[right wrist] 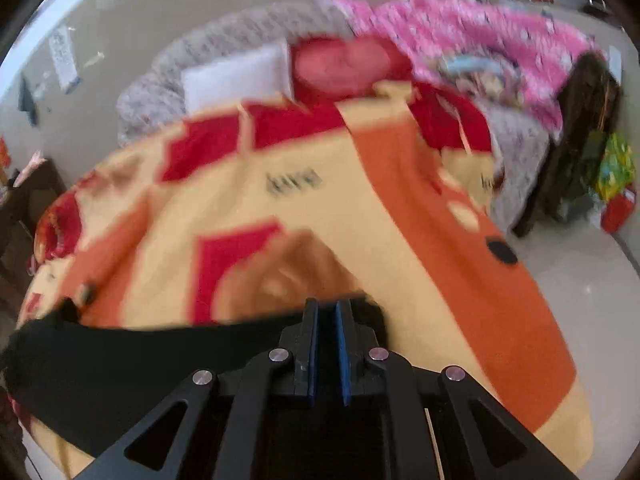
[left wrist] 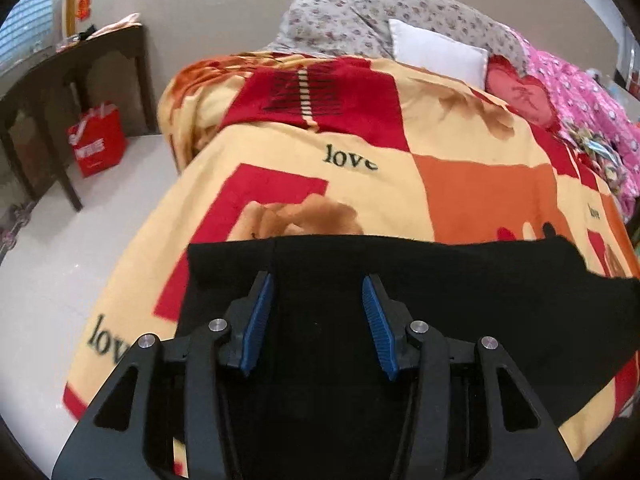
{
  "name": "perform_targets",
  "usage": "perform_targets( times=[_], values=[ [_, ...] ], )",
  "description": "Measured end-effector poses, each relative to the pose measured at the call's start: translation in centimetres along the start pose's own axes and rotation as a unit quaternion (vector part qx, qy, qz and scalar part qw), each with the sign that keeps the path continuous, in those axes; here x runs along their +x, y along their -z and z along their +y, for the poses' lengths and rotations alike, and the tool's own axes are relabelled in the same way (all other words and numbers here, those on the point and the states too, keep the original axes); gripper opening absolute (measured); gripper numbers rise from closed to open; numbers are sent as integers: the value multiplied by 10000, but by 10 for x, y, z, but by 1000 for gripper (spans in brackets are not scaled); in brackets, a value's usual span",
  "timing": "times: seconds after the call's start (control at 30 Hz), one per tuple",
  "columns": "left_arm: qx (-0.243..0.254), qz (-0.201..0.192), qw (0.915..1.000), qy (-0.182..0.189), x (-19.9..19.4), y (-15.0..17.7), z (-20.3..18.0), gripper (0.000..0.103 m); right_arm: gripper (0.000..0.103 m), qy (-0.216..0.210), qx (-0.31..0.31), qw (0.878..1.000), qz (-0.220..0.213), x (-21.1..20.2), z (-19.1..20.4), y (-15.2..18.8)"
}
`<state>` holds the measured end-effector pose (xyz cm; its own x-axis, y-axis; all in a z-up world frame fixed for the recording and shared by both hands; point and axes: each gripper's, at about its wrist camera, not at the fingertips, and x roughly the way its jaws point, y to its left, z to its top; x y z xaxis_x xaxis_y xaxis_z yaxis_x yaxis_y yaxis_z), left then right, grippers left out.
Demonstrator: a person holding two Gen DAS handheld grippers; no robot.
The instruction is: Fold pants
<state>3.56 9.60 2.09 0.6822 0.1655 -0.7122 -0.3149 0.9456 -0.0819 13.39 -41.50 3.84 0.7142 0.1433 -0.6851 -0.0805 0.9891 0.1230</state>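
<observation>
Black pants (left wrist: pixel 460 300) lie spread across the near end of a bed, on a yellow, red and orange blanket (left wrist: pixel 360 184). My left gripper (left wrist: pixel 318 284) hovers over the pants near their left edge, its blue pads wide apart and empty. In the right wrist view the pants (right wrist: pixel 120 364) stretch away to the left as a dark band. My right gripper (right wrist: pixel 327 306) is shut on the pants' edge, black cloth pinched between its blue pads. That view is blurred by motion.
Floral pillows (left wrist: pixel 360 16), a white cushion (left wrist: pixel 436 48) and a red heart cushion (left wrist: pixel 520 92) lie at the bed's head. A pink quilt (left wrist: pixel 592 108) is on the right. A dark wooden table (left wrist: pixel 60 92) and red bag (left wrist: pixel 98 140) stand left of the bed.
</observation>
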Motion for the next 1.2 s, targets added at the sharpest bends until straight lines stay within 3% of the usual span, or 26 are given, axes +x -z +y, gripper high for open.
perform_targets(
  times=[0.1, 0.2, 0.27, 0.33, 0.4, 0.47, 0.5, 0.53, 0.63, 0.73, 0.8, 0.87, 0.9, 0.93, 1.0, 1.1, 1.2],
  values=[
    [-107, -554, 9983, 120, -27, 3, -15, 46, 8, -996, -740, 9912, -459, -25, 68, -5],
    [70, -801, 9950, 593, -47, 16, -45, 46, 8, -2274, -1493, 9619, -262, -21, 145, 4],
    [327, -795, 9909, 1036, -52, 27, -66, 46, 8, -2540, -2140, 9432, -130, -10, 195, 18],
    [767, -631, 9869, 1269, -44, 38, -88, 46, 8, -2533, -2499, 9346, -10, 3, 226, 23],
    [829, -91, 9898, 1153, -19, 48, -94, 46, 8, -2193, -2573, 9403, 399, 32, 245, 21],
    [856, -308, 9885, 1210, -17, 53, -91, 46, 8, -1977, -2376, 9446, 1108, 68, 249, 23],
    [893, -343, 9875, 1252, -17, 53, -89, 46, 8, -2105, -2243, 9464, 988, 66, 246, 19],
    [878, -333, 9873, 1283, -17, 53, -89, 46, 8, -2121, -2211, 9452, 1129, 65, 245, 16],
    [839, -286, 9880, 1264, -20, 49, -90, 46, 8, -2295, -2100, 9473, 772, 33, 233, 11],
    [749, -369, 9861, 1438, -31, 50, -92, 46, 10, -2441, -2027, 9480, 263, -13, 211, 28],
    [977, -522, 9839, 1400, -36, 55, -106, 46, 11, -2153, -2017, 9555, 93, -26, 197, 55],
    [1218, -424, 9844, 1196, -29, 65, -119, 47, 13, -1747, -2212, 9592, 224, -13, 194, 83],
    [1261, -478, 9846, 1109, -24, 70, -122, 49, 14, -1740, -2247, 9587, 127, -8, 188, 94],
    [1297, -536, 9842, 1080, -24, 71, -124, 53, 19, -1815, -2213, 9579, -208, -13, 185, 98],
    [1236, -546, 9850, 1074, -23, 70, -123, 53, 22, -1949, -2037, 9592, -214, -12, 182, 98],
    [1157, -576, 9856, 1091, -23, 71, -122, 57, 43, -2400, -1610, 9570, -228, -14, 174, 97],
    [1191, -627, 9853, 1050, -24, 76, -127, 64, 50, -2397, -1818, 9530, -352, -15, 182, 103]
  ],
)
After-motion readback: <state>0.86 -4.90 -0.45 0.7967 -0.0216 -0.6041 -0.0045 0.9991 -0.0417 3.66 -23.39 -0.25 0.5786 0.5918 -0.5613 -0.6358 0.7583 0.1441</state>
